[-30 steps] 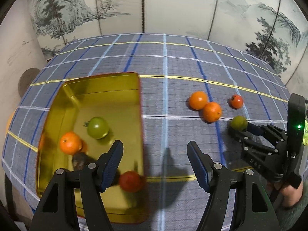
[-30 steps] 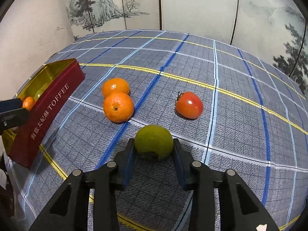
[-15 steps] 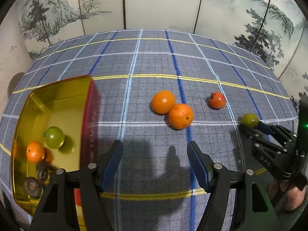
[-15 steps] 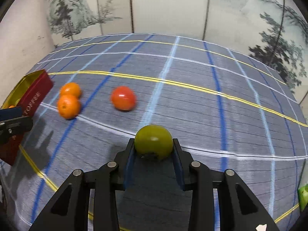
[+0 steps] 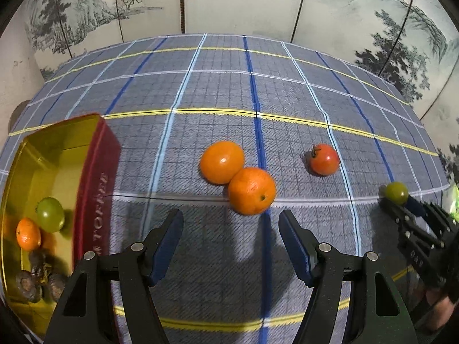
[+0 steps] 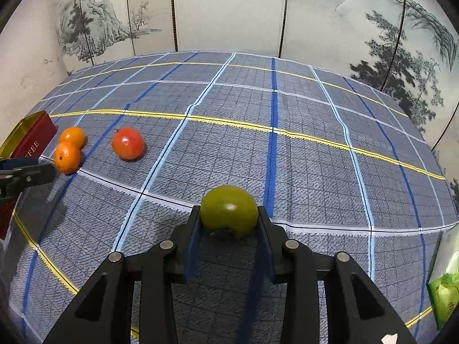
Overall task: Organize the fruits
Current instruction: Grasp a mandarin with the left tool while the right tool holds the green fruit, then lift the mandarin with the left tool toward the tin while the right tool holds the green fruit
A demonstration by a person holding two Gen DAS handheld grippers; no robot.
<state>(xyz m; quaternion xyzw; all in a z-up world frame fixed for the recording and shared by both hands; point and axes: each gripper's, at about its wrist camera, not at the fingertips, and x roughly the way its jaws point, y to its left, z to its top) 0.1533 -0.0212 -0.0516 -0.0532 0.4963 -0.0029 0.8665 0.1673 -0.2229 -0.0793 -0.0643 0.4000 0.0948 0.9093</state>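
Note:
My left gripper (image 5: 231, 223) is open and empty, just short of two touching oranges (image 5: 252, 190) on the checked cloth. A red tomato (image 5: 324, 159) lies to their right. A red toffee tin (image 5: 94, 177) with a gold inside stands at the left; it holds a green tomato (image 5: 50, 214), a small orange (image 5: 27, 234) and dark mushrooms (image 5: 28, 282). My right gripper (image 6: 228, 218) is shut on a green tomato (image 6: 228, 207) and holds it off the cloth. In the right wrist view the oranges (image 6: 67, 156), red tomato (image 6: 128, 143) and tin (image 6: 31, 140) lie at the far left.
A painted folding screen (image 6: 229, 11) stands behind the table. A green packet (image 6: 446, 286) lies at the right edge. The right gripper shows at the right of the left wrist view (image 5: 397, 197), and the left gripper at the left of the right wrist view (image 6: 25, 173).
My left gripper has moved right, away from the tin and toward the two oranges. My right gripper has carried the green tomato to the right, away from the other fruit.

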